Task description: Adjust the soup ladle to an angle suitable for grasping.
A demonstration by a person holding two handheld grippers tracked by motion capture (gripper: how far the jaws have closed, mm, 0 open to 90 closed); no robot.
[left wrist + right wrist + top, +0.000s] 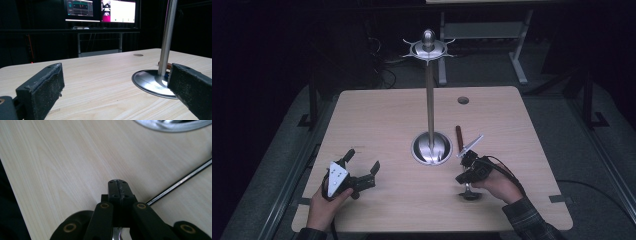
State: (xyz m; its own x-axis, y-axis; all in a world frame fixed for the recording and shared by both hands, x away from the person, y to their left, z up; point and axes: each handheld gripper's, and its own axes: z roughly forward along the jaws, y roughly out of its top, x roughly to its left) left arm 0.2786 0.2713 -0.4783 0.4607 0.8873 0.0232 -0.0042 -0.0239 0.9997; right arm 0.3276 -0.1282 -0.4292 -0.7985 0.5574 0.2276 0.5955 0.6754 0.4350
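Utensil (464,145) lies clamped in right gripper's (118,185) closed fingers; left gripper (363,161) fingers spread, empty.

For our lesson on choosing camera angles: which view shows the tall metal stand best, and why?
The high view: it takes in the whole metal stand, from round base up the pole to the hooked crown. The left gripper view gives the lower pole and part of the base between its open tongs. The right gripper view catches just a sliver of the base rim.
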